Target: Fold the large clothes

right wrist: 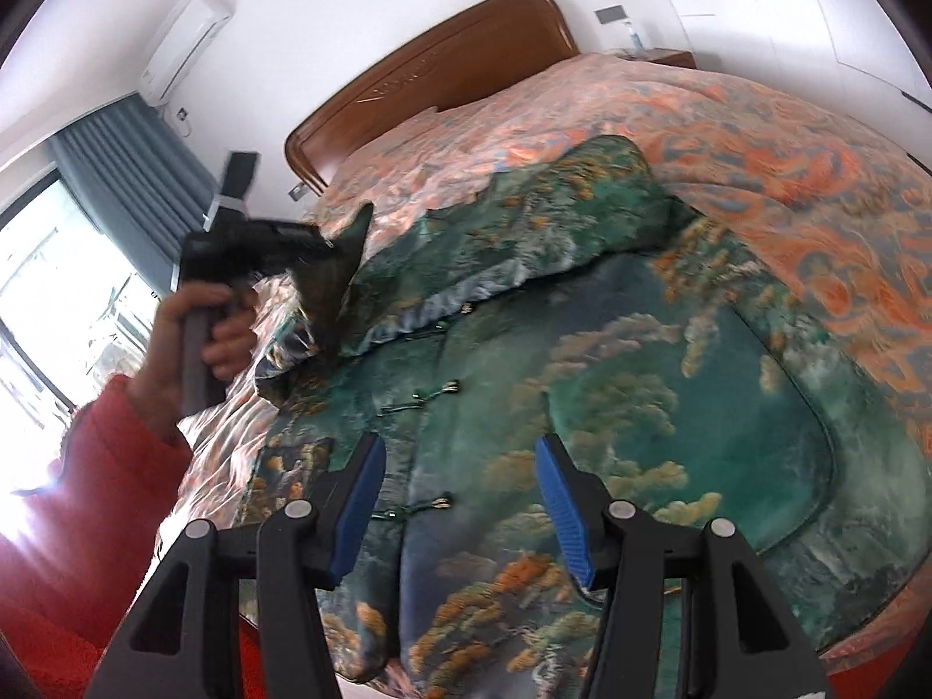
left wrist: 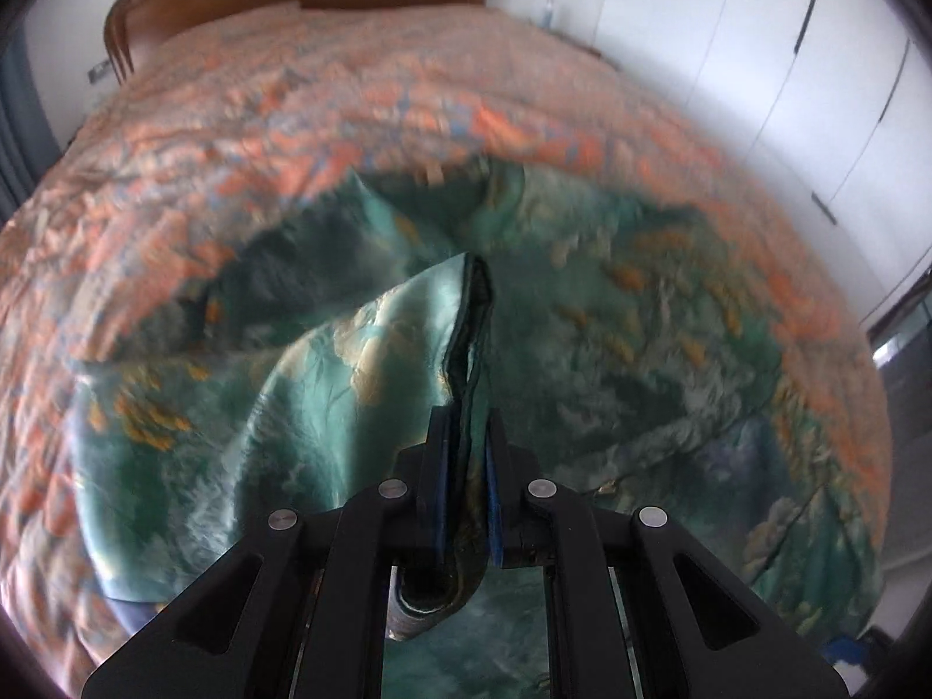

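Right wrist view: orange-patterned bedspread (right wrist: 786,186), wooden headboard (right wrist: 466,52), grey-blue curtain (right wrist: 134,175).

jacket (right wrist: 611,378) lies spread on the bedspread (right wrist: 786,145), headboard (right wrist: 442,64) behind it. left gripper (left wrist: 466,454) has a fold of it lifted at the jacket's left side, right gripper (right wrist: 460,501) above its front, w/ curtain (right wrist: 134,186) far left.

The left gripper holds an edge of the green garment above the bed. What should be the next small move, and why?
Probably carry the pinched edge across and lay it down on the garment's body. The left gripper is shut on a lifted fold of the green garment, which hangs raised over the bedspread. The right gripper is open over the front panel, holding nothing.
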{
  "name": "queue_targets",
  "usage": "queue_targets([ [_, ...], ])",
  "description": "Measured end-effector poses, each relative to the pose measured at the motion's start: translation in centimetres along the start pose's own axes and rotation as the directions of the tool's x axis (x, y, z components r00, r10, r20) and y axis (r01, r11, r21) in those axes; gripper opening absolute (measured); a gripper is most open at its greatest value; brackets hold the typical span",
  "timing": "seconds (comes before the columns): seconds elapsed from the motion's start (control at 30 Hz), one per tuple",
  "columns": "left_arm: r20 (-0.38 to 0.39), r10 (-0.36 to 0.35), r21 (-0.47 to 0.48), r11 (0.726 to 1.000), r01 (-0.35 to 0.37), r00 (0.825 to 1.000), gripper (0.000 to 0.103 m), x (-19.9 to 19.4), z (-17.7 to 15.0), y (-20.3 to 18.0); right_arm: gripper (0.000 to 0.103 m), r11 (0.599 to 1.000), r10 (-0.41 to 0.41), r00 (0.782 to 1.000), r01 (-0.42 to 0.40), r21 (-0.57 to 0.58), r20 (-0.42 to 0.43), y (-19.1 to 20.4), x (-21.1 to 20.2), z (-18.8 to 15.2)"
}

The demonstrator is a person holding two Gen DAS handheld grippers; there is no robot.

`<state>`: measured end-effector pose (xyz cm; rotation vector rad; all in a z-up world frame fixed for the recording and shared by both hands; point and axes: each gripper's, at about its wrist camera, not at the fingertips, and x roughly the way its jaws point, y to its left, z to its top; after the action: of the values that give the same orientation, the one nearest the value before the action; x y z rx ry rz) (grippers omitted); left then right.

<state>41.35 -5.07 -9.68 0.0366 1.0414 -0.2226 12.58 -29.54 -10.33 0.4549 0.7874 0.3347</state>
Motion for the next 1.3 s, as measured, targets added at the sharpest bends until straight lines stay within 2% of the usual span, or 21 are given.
queue_targets([
  [0.03, -0.009, 0.003, -0.004, 1.0, -0.003, 1.0, 0.017, 0.5, -0.3, -0.1, 0.055, 1.0, -0.001, 1.0, 0.001, 0.0, -0.001, -0.1, 0.0, 0.1],
  [0.1, -0.018, 0.006, -0.018, 1.0, -0.006, 1.0, 0.04, 1.1, -0.8, -0.1, 0.055, 1.0, -0.002, 1.0, 0.002, -0.004, -0.007, -0.1, 0.3, 0.3],
  [0.13, -0.013, 0.01, -0.021, 1.0, -0.01, 1.0, 0.061, 1.0, -1.0, -0.2, 0.055, 1.0, 0.001, 1.0, -0.001, -0.009, -0.011, -0.1, 0.6, 0.5],
  [0.17, 0.01, 0.019, -0.019, 1.0, -0.018, 1.0, 0.073, 0.5, -1.3, -0.2, 0.055, 1.0, 0.003, 1.0, -0.004, -0.012, -0.015, 0.0, 0.8, 0.6],
  [0.23, 0.043, 0.014, -0.004, 1.0, -0.014, 0.999, 0.079, -0.6, -1.9, -0.4, 0.055, 0.999, 0.014, 0.999, -0.015, -0.028, -0.037, 0.3, 1.6, 1.2],
  [0.3, 0.064, -0.013, 0.005, 1.0, 0.013, 0.998, 0.079, -2.3, -2.8, -0.1, 0.055, 0.999, 0.025, 0.998, -0.028, -0.043, -0.056, 0.9, 2.3, 2.2],
  [0.4, 0.115, -0.033, 0.011, 0.999, 0.032, 0.993, 0.086, -5.7, -5.8, 1.8, 0.055, 0.999, 0.021, 0.996, -0.025, -0.043, -0.091, 1.4, 3.9, 4.3],
  [0.5, 0.157, 0.043, 0.026, 0.999, -0.047, 0.987, 0.09, -7.8, -9.5, 3.8, 0.055, 0.999, 0.025, 0.996, -0.028, -0.041, -0.085, 2.0, 5.7, 6.6],
  [0.53, 0.16, 0.089, 0.027, 0.995, -0.094, 0.983, 0.09, -8.1, -11.2, 4.7, 0.056, 0.999, 0.031, 0.996, -0.035, -0.041, -0.082, 2.5, 6.6, 7.3],
  [0.63, 0.128, 0.176, 0.017, 0.984, -0.18, 0.976, 0.09, -7.8, -14.8, 6.7, 0.058, 0.996, 0.077, 0.988, -0.081, -0.03, -0.134, 4.2, 10.4, 9.0],
  [0.73, 0.078, 0.2, -0.035, 0.98, -0.198, 0.977, 0.09, -6.6, -17.3, 8.6, 0.058, 0.991, 0.132, 0.966, -0.136, -0.003, -0.224, 6.2, 16.0, 10.0],
  [0.87, 0.053, 0.186, -0.131, 0.975, -0.178, 0.981, 0.09, -6.0, -19.2, 10.4, 0.058, 0.996, 0.077, 0.937, -0.084, -0.004, -0.34, 7.6, 22.6, 9.5],
  [0.93, 0.059, 0.183, -0.154, 0.973, -0.172, 0.981, 0.09, -6.1, -19.7, 10.8, 0.058, 0.994, 0.107, 0.92, -0.105, 0.028, -0.378, 8.1, 25.0, 8.9],
  [0.97, 0.062, 0.186, -0.156, 0.972, -0.175, 0.98, 0.09, -6.2, -19.8, 10.9, 0.058, 0.994, 0.106, 0.919, -0.101, 0.033, -0.38, 8.2, 25.5, 8.7],
  [1.0, 0.065, 0.191, -0.157, 0.971, -0.179, 0.98, 0.09, -6.3, -20.0, 11.0, 0.042, 0.995, 0.096, 0.921, -0.093, 0.026, -0.377, 8.3, 25.7, 8.7],
  [1.03, 0.068, 0.197, -0.156, 0.97, -0.185, 0.978, 0.09, -6.4, -20.0, 11.1, 0.014, 0.997, 0.072, 0.93, -0.078, -0.001, -0.361, 8.8, 25.6, 8.9],
  [1.07, 0.072, 0.203, -0.156, 0.969, -0.19, 0.977, 0.09, -6.4, -20.0, 11.1, 0.015, 0.997, 0.039, 0.941, -0.059, -0.049, -0.336, 9.6, 25.0, 9.3],
  [1.2, 0.077, 0.205, -0.168, 0.967, -0.19, 0.976, 0.09, -6.5, -20.1, 11.5, 0.014, 0.975, 0.029, 0.984, -0.068, -0.212, -0.178, 12.6, 21.0, 13.1],
  [1.3, 0.081, 0.204, -0.17, 0.967, -0.188, 0.976, 0.09, -6.6, -19.9, 11.6, 0.014, 0.961, 0.015, 0.997, -0.036, -0.276, -0.08, 12.8, 17.9, 16.0],
])
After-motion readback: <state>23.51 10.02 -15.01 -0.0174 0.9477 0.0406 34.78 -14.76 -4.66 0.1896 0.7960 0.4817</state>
